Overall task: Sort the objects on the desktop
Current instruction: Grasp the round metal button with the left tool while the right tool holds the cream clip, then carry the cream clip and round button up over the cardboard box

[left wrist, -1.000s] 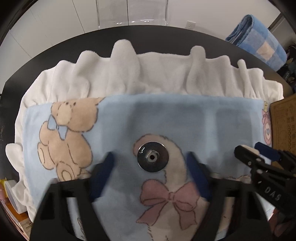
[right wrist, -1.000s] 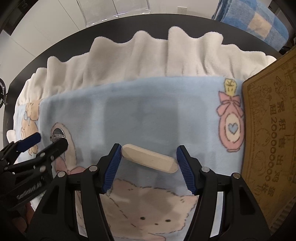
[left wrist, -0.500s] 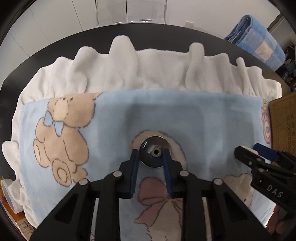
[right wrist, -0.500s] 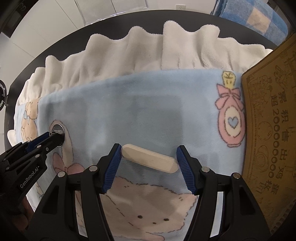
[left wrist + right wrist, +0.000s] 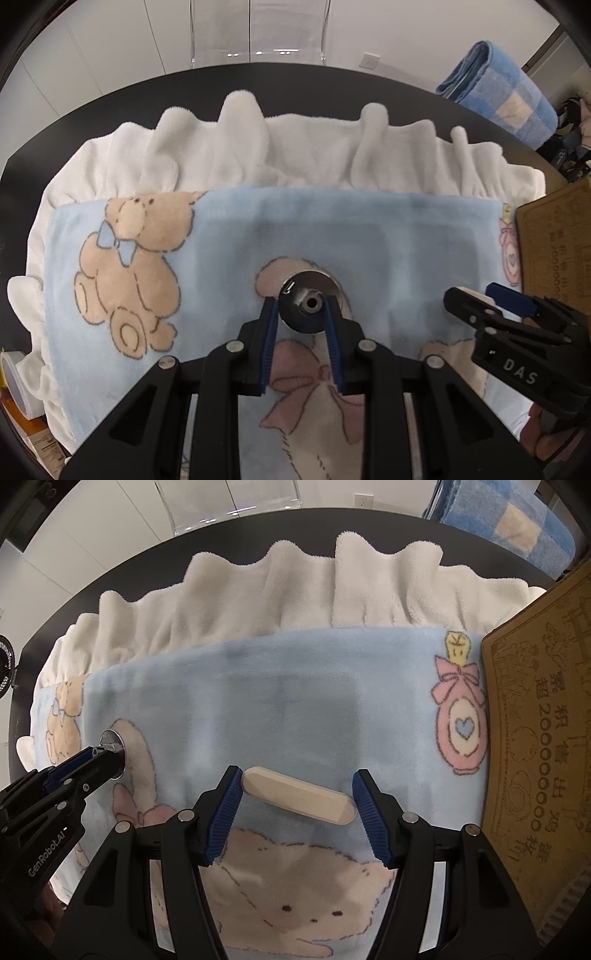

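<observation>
Blue-padded jaws of the left tool (image 5: 301, 314) are clenched on a shiny metal disc (image 5: 308, 301), the pads pressing either side of its central hub just above a pale blue cartoon-print blanket (image 5: 229, 236) spread over the black tabletop (image 5: 110, 107). The left hand points the tool steeply down, and the disc appears to be tilting clear of the fleece.

To its right, the right tool (image 5: 297, 801) hangs straight down with jaws released, straddling a beige oblong block (image 5: 299, 795) that lies on the blanket. The block's long axis runs nearly jaw to jaw, slightly slanted, so closing would likely pinch it end to end; the right hand is plainly the nearer one.

A white fleece ruffle (image 5: 295, 151) edges the blanket, and a brown printed box (image 5: 539, 716) sits at its right.
</observation>
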A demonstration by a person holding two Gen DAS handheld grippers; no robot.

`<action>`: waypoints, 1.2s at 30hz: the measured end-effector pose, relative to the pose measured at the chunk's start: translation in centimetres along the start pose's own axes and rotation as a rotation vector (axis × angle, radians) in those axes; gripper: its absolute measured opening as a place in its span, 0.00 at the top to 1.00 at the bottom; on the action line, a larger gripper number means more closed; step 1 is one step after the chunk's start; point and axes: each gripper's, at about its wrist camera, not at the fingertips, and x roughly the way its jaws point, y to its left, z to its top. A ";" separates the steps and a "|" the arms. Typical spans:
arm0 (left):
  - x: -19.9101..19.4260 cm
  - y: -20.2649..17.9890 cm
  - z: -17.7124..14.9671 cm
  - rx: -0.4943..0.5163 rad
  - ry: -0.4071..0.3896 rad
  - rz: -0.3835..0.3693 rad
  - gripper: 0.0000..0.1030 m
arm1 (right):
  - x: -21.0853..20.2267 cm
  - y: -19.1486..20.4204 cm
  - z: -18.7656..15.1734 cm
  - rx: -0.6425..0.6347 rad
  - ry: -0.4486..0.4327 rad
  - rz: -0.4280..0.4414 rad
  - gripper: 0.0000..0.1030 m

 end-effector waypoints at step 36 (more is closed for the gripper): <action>-25.9 -4.5 -6.9 -0.074 -0.148 0.014 0.76 | -23.6 6.0 1.4 -0.140 -0.181 0.054 0.38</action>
